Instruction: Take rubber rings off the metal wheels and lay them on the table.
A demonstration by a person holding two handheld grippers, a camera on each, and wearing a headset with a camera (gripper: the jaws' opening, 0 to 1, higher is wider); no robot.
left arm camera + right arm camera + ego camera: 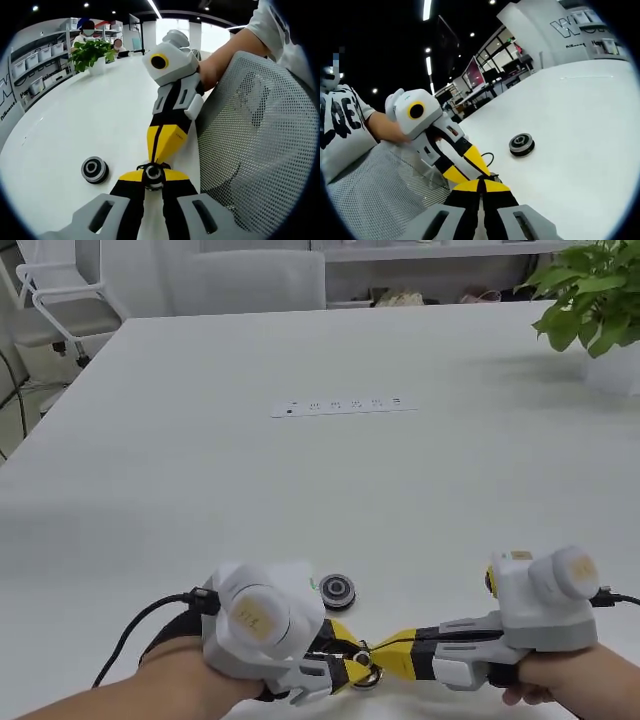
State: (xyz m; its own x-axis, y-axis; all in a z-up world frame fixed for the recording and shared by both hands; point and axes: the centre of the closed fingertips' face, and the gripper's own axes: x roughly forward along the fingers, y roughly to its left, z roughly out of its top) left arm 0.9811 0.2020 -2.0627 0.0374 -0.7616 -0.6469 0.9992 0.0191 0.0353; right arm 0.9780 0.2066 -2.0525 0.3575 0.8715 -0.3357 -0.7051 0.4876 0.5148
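Note:
A small metal wheel [366, 676] [153, 175] hangs just above the white table's near edge, and my left gripper [352, 661] [153, 178] is shut on it. My right gripper [379, 658] [481, 184] comes in from the opposite side, its yellow tips pinched shut on the thin black rubber ring [151, 164] at the wheel's rim. In the left gripper view the right gripper [160, 158] reaches down from above. A second wheel [337, 590] [94, 169] [522, 143], still wearing its dark ring, lies flat on the table close behind the grippers.
The white table [300, 490] stretches far ahead, with a flush power strip [343, 405] at its middle and a potted plant [590, 295] at the far right. A mesh chair back [260, 140] sits right behind the grippers. A white chair [50, 300] stands at the far left.

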